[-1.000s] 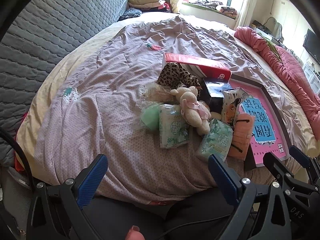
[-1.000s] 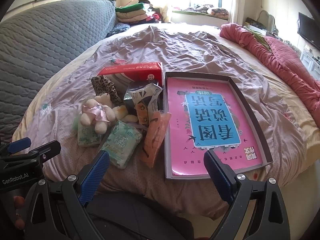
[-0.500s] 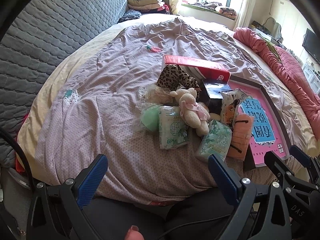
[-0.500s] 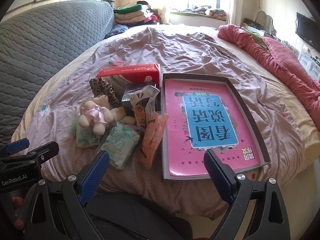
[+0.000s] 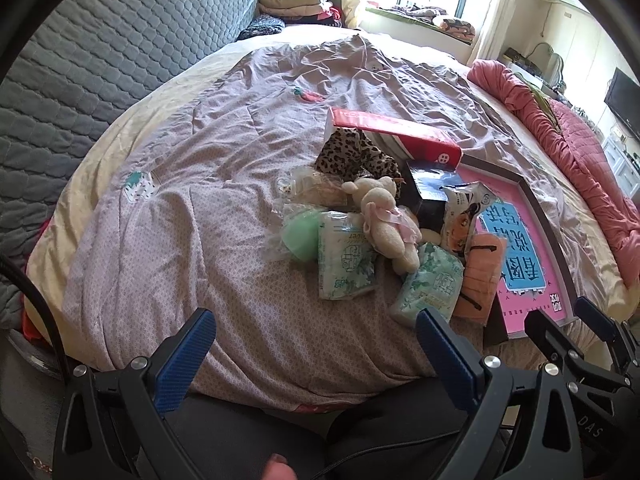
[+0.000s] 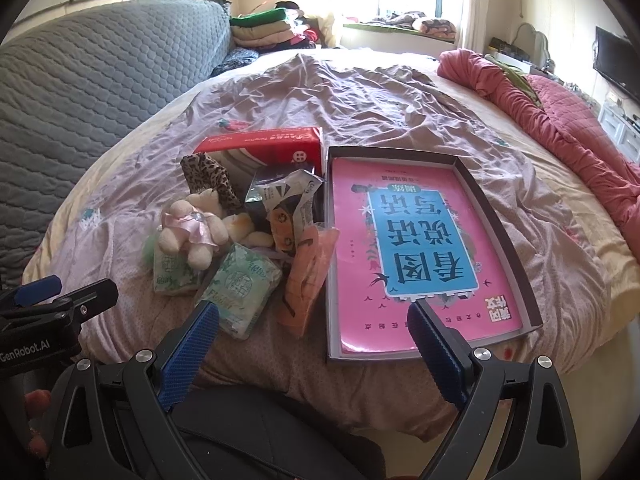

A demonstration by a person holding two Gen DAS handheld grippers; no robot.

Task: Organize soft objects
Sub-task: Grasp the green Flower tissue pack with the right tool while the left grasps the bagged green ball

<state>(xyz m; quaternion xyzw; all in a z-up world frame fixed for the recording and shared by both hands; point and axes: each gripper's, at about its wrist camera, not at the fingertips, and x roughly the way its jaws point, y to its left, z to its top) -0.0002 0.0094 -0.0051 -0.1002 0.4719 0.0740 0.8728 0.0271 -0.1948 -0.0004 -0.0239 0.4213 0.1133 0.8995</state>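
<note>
A heap of soft things lies on the bed: a cream teddy bear (image 5: 386,220) (image 6: 190,230), two green tissue packs (image 5: 346,266) (image 6: 240,290), a leopard-print cloth (image 5: 354,152) (image 6: 210,176), an orange cloth (image 5: 480,276) (image 6: 306,280) and a printed pouch (image 5: 460,216) (image 6: 290,208). To its right sits a dark shallow box (image 6: 508,240) (image 5: 536,208) with a pink book inside. My left gripper (image 5: 316,334) and right gripper (image 6: 314,328) both hang open near the bed's front edge, short of the heap, holding nothing.
A red tissue box (image 5: 396,132) (image 6: 264,146) lies behind the heap. A grey quilted headboard (image 5: 100,60) rises on the left, a pink quilt (image 6: 560,120) lies on the right, and folded clothes (image 6: 264,30) are stacked at the back.
Both views have crept slightly closer to the heap and tilted up a little. The objects have not moved, and both grippers stay open.
</note>
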